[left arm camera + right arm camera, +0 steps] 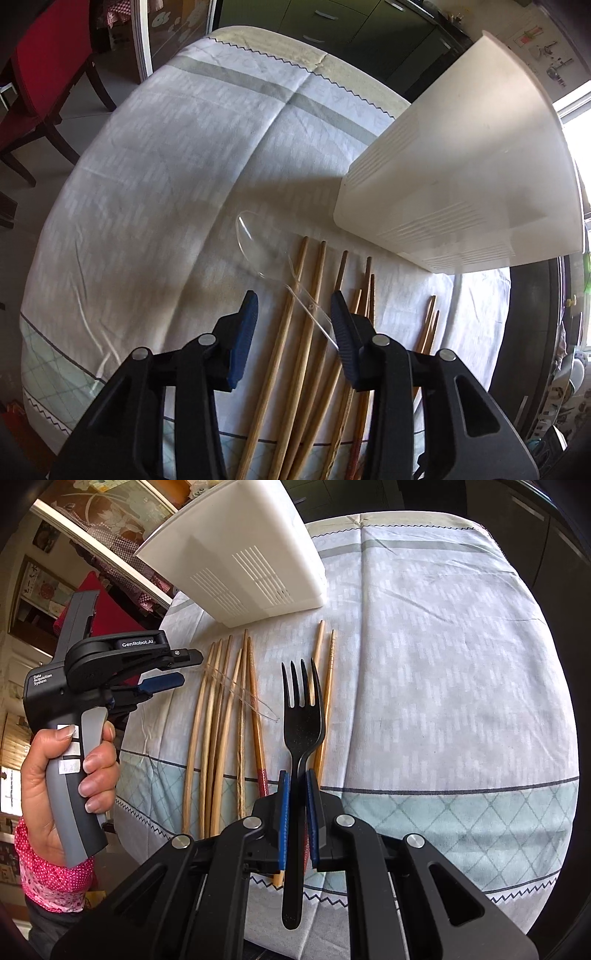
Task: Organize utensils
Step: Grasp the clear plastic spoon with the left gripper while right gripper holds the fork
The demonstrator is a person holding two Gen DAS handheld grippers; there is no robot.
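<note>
Black plastic fork (301,720): four tines, clamped by its handle between the right jaws, tines pointing forward past the fingertips, handle end trailing behind them.

Clear plastic spoon (258,240): lying across the wooden chopsticks (291,332), bowl ahead and left of the open left jaws, handle running back toward the right-hand jaw.

Chopsticks: loosely parallel on the cloth, passing beneath both sets of jaws.

White slotted utensil holder (243,554): ahead of the jaws, just beyond the chopstick tips.
</note>
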